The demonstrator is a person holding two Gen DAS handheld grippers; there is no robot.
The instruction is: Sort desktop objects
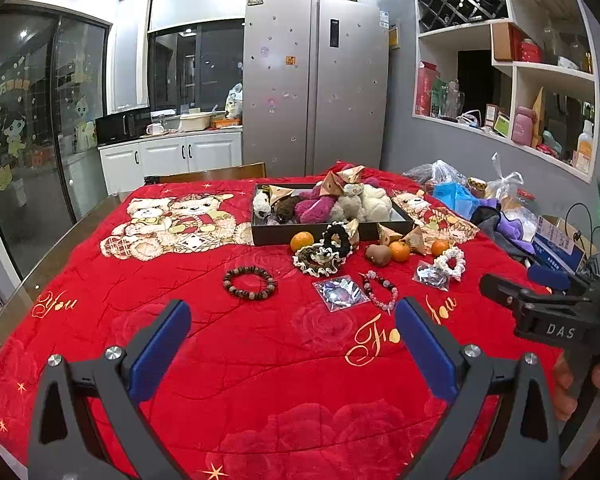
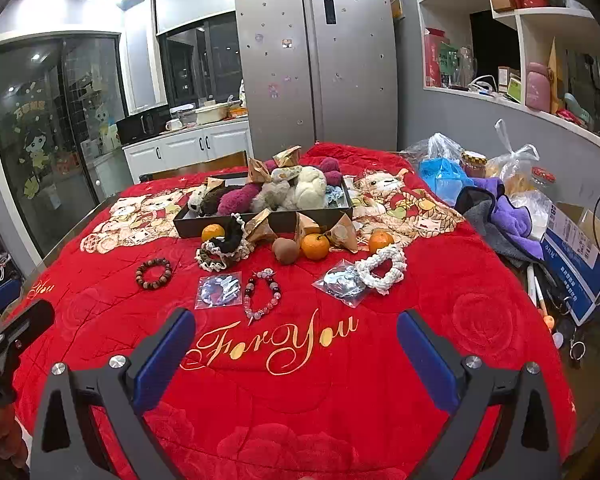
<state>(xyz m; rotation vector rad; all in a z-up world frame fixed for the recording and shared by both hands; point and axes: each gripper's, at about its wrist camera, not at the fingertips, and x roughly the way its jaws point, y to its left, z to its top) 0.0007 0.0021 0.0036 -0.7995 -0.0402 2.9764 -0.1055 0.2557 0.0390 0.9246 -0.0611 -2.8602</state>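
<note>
Loose objects lie on a red blanket (image 1: 260, 360). A dark tray (image 1: 268, 234) (image 2: 188, 228) holds plush toys. In front of it lie oranges (image 1: 301, 241) (image 2: 315, 246), a brown fruit (image 2: 285, 251), scrunchies (image 1: 320, 260) (image 2: 382, 268), a brown bead bracelet (image 1: 249, 283) (image 2: 153, 274), a pink bead bracelet (image 1: 380, 290) (image 2: 262, 293) and clear packets (image 1: 340, 293) (image 2: 218, 291). My left gripper (image 1: 292, 344) is open and empty above the near blanket. My right gripper (image 2: 296, 352) is open and empty too, over the "For You" lettering.
Bags, a purple cloth (image 2: 512, 216) and a blue-white box (image 2: 576, 256) crowd the table's right side. A fridge (image 1: 316, 80) and kitchen counter stand behind. The right gripper's body (image 1: 556, 316) shows at the right of the left wrist view.
</note>
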